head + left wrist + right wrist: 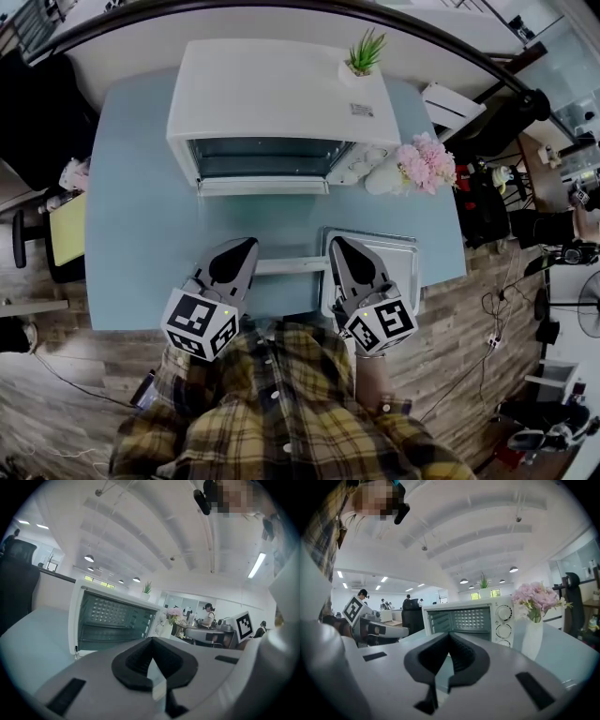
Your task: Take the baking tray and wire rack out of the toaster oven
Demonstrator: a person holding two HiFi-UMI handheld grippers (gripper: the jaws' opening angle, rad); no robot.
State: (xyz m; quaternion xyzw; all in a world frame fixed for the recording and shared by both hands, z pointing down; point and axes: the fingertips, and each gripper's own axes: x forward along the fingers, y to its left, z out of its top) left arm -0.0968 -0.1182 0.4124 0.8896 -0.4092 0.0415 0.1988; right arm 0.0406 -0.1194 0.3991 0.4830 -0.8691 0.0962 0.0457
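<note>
The white toaster oven [272,117] stands at the back of the blue table with its door [262,186] folded down; its cavity [112,618] looks dark and bare in both gripper views. A silver baking tray [401,272] lies on the table at the front right. My right gripper [339,246] hangs over the tray's left edge, jaws shut with nothing in them [449,660]. My left gripper [246,247] is level with it further left, also shut and empty [151,667]. A pale bar [291,265] lies between them; I cannot tell whether it is the wire rack.
A white vase of pink flowers [422,164] stands right of the oven, close to its knobs. A small potted plant [361,58] sits on the oven's top. The table's front edge runs just under the grippers. Office chairs and people are in the background.
</note>
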